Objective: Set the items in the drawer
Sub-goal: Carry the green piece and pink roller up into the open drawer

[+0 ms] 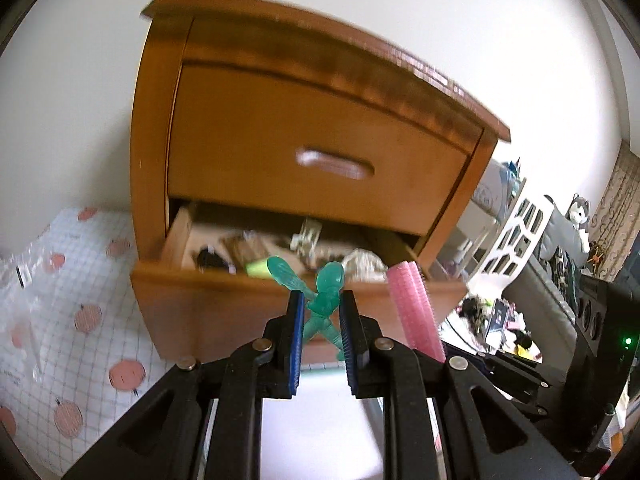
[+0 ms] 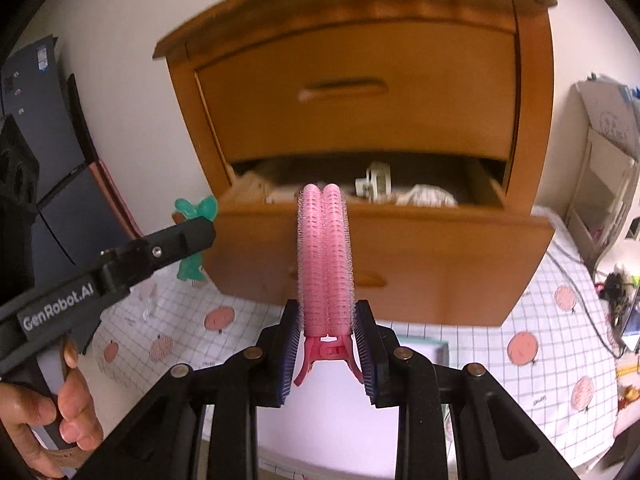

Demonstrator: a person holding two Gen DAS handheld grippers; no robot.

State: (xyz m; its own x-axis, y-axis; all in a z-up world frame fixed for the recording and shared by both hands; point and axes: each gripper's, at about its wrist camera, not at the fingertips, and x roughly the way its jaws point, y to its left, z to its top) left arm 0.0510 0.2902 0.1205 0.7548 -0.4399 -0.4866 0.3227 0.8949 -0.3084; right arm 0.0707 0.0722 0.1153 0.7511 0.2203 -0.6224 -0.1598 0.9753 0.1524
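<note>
- left gripper (image 1: pixel 320 312) has its fingers clamped on a green toy figure (image 1: pixel 325 300): light, stiff, slick plastic, pinched at the waist.
- right gripper (image 2: pixel 327 344) has its fingers gripping a pink roller clip (image 2: pixel 325 256) near its hinge: light, bristly, springy.
- both hang before the open lower drawer (image 2: pixel 380 248).

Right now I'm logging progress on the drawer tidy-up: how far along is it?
Done: the lower drawer is pulled open and already holds several items, including a pale clip. In hand: the left gripper is shut on a green toy figure, the right gripper on a pink roller clip, both in front of the drawer. Left: putting both in.
</note>
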